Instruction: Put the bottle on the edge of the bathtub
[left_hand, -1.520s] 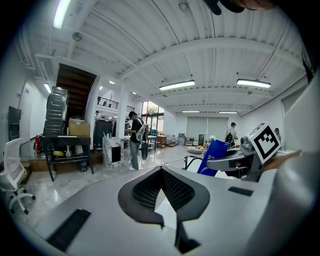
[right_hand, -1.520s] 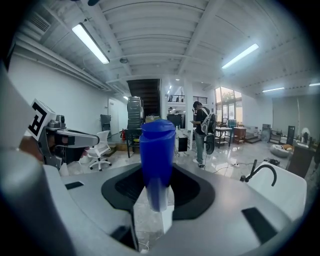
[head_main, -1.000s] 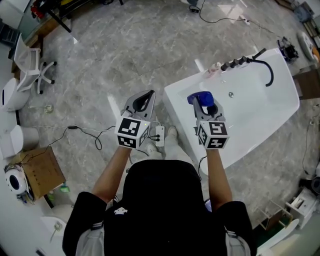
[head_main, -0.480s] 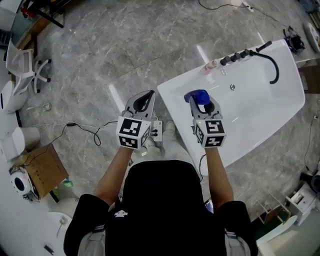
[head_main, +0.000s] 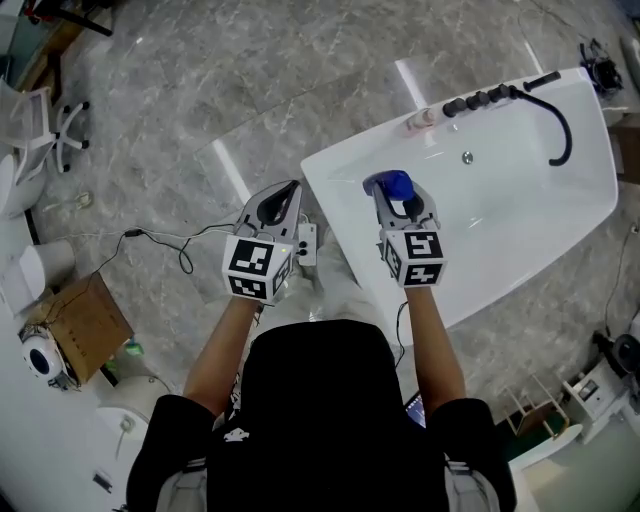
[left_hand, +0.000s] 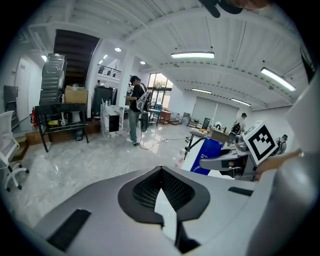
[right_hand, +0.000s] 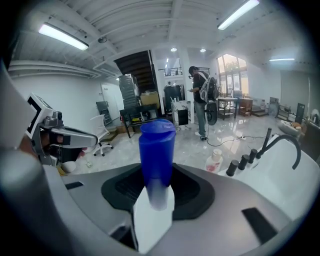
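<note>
Head view: steep look down past the person's black top (head_main: 330, 420) and both forearms.
Floor (head_main: 250, 90): grey marble, glossy; thin dark cable (head_main: 165, 245) lying across it at left.
Tub (head_main: 520, 210): white, at right; drain (head_main: 467, 157) in its bottom.
Box (head_main: 85, 325): brown cardboard, lower left, well apart from tub.
Chair (head_main: 45, 140): white, at upper left.
Left gripper (head_main: 284, 193): over floor, just left of tub; jaws clenched tip to tip, nothing between them, same in left gripper view (left_hand: 162, 205).
Right gripper (head_main: 399, 200): over tub's inside, near its left end; jaws grasping bottle.
Bottle (head_main: 390, 185): blue, capped; upright in right gripper view (right_hand: 157, 150), lower part within the jaws, cap end clear above them; over the basin, not set on the edge.
Hose (head_main: 562, 130): black, curved, at tub's far right end.
Knobs (head_main: 478, 100): black, in a row on far edge.
Small bottle (head_main: 420, 121): white and pink, on far edge, just beside knobs.
</note>
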